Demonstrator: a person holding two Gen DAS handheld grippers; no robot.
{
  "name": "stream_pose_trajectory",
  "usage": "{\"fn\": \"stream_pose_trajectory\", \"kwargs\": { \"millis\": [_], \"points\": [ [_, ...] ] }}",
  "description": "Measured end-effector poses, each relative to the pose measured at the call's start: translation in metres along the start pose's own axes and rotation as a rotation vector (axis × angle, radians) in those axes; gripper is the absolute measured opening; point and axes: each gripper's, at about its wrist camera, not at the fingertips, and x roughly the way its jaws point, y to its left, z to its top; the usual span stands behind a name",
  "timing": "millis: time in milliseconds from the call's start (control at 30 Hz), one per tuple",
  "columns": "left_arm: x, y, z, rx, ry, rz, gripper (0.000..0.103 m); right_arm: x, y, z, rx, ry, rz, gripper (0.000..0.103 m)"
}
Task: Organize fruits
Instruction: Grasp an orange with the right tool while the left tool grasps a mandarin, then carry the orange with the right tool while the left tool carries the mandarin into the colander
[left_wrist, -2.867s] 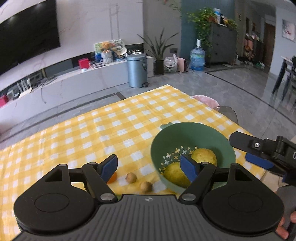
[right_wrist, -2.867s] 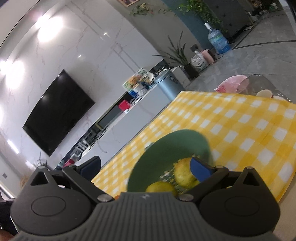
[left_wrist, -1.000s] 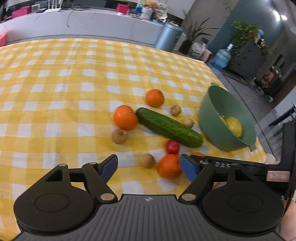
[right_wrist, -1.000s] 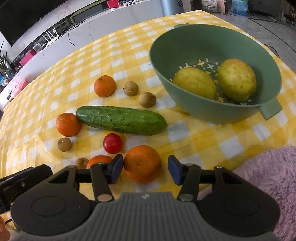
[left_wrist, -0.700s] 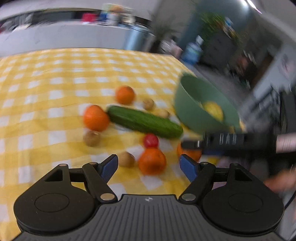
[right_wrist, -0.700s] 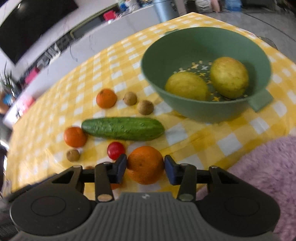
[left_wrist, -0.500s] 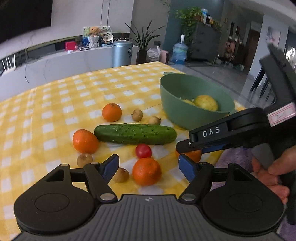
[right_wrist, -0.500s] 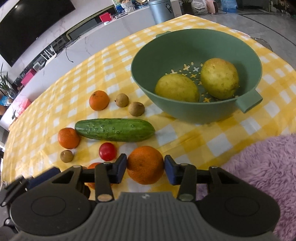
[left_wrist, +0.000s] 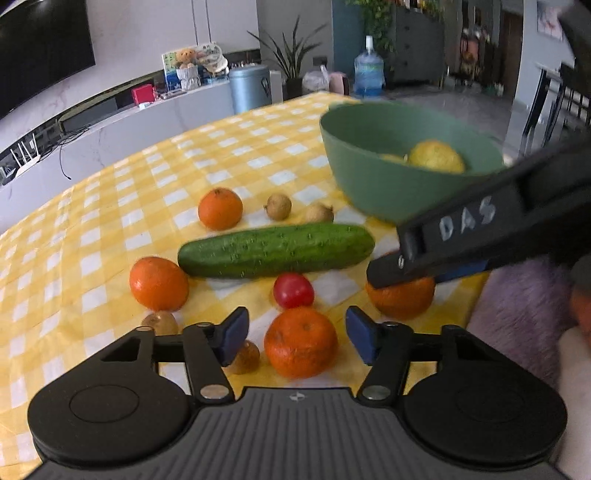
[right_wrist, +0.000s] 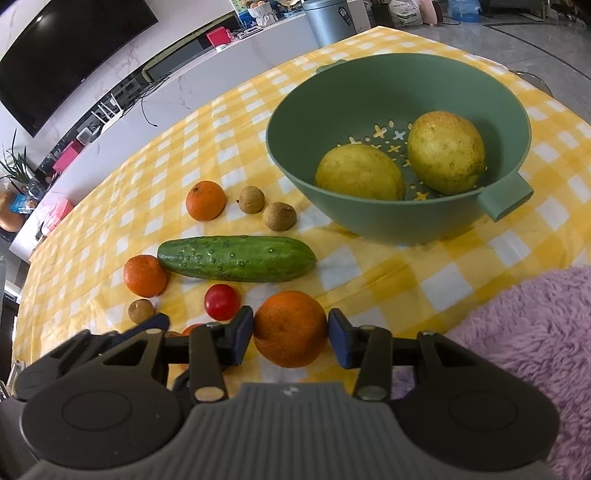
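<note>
On the yellow checked cloth, my right gripper (right_wrist: 291, 334) is shut on an orange (right_wrist: 290, 325), a pad pressing on each side. My left gripper (left_wrist: 298, 336) is closing around another orange (left_wrist: 301, 341); small gaps show between pads and peel. The right gripper's finger (left_wrist: 461, 236) crosses the left wrist view above its orange (left_wrist: 400, 301). A green bowl (right_wrist: 369, 59) at the back right holds two yellow fruits (right_wrist: 360, 171). A cucumber (right_wrist: 236, 258), a cherry tomato (right_wrist: 222, 301), two more oranges (right_wrist: 205, 200) and several small brown fruits (right_wrist: 279, 216) lie loose.
Pink fluffy fabric (right_wrist: 517, 332) lies at the table's near right edge. A small brown fruit (left_wrist: 243, 356) sits just beside the left gripper's left pad. Behind the table stand a long white counter (left_wrist: 147, 122) and a grey bin (left_wrist: 249, 88).
The left gripper rolled level, came down closer to the near orange, and its jaws narrowed around it. The right gripper's jaws closed onto its orange and have held still since.
</note>
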Motion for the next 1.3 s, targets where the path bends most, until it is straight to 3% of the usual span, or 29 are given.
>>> {"fn": "stream_pose_trajectory", "kwargs": {
  "millis": [133, 200, 333, 467, 567, 733, 900, 967, 1100, 1300],
  "points": [
    [0.005, -0.009, -0.005, 0.071, 0.002, 0.034, 0.061, 0.001, 0.0, 0.0, 0.002, 0.001, 0.006, 0.042],
    [0.008, -0.017, -0.01, 0.132, 0.003, 0.062, 0.051, 0.001, 0.0, 0.0, 0.004, 0.0, 0.006, 0.042],
    [0.006, -0.021, -0.013, 0.158, -0.007, 0.068, 0.049, 0.001, -0.001, 0.0, 0.01, -0.003, 0.008, 0.042],
    [-0.006, -0.009, -0.014, 0.103, -0.009, 0.05, 0.049, 0.001, -0.001, 0.0, 0.008, 0.0, 0.007, 0.042],
    [-0.025, 0.01, -0.016, 0.003, -0.002, -0.007, 0.049, 0.005, 0.0, 0.001, -0.007, 0.025, 0.001, 0.042],
    [-0.042, 0.041, -0.016, -0.161, 0.008, -0.01, 0.049, 0.022, 0.008, 0.005, -0.062, 0.113, -0.014, 0.049],
    [-0.047, 0.066, -0.016, -0.328, -0.035, -0.079, 0.049, 0.026, 0.008, 0.005, -0.062, 0.127, -0.01, 0.05],
    [-0.049, 0.067, -0.016, -0.337, -0.047, -0.083, 0.049, 0.026, 0.007, 0.005, -0.058, 0.126, 0.004, 0.045],
    [-0.044, 0.055, -0.014, -0.257, -0.019, -0.002, 0.049, 0.024, 0.004, 0.005, -0.049, 0.126, 0.024, 0.044],
    [-0.046, 0.046, -0.009, -0.25, -0.039, 0.002, 0.049, 0.021, 0.001, 0.005, -0.023, 0.106, 0.048, 0.043]
  ]
}}
